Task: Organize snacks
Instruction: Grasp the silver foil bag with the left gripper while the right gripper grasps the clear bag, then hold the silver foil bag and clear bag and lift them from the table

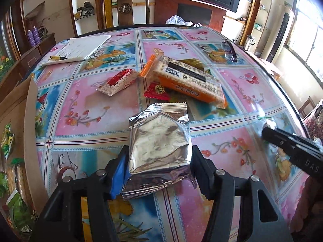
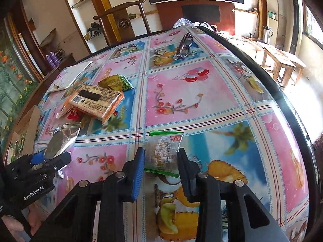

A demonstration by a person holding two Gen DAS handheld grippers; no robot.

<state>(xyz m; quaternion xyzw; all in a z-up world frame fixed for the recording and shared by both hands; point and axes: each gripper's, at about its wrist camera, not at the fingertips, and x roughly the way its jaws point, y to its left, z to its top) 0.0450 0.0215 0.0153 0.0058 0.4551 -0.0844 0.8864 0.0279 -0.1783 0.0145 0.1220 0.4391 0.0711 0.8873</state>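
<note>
1. Left wrist view: jaws of the left gripper (image 1: 159, 168) pinch a silver foil packet (image 1: 159, 141) on the table (image 1: 252, 92); lifting straight should avoid crushing.
2. Right wrist view: the right gripper (image 2: 161, 165) clamps a clear green-edged snack packet (image 2: 163, 151) near the table's edge; a light squeeze suffices.

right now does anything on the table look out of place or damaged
Among the snacks, a pair of dark-framed glasses lies folded near the far edge of the patterned table, and a white notepad with a yellow pen sits far left. Nothing looks spilled or torn.
</note>
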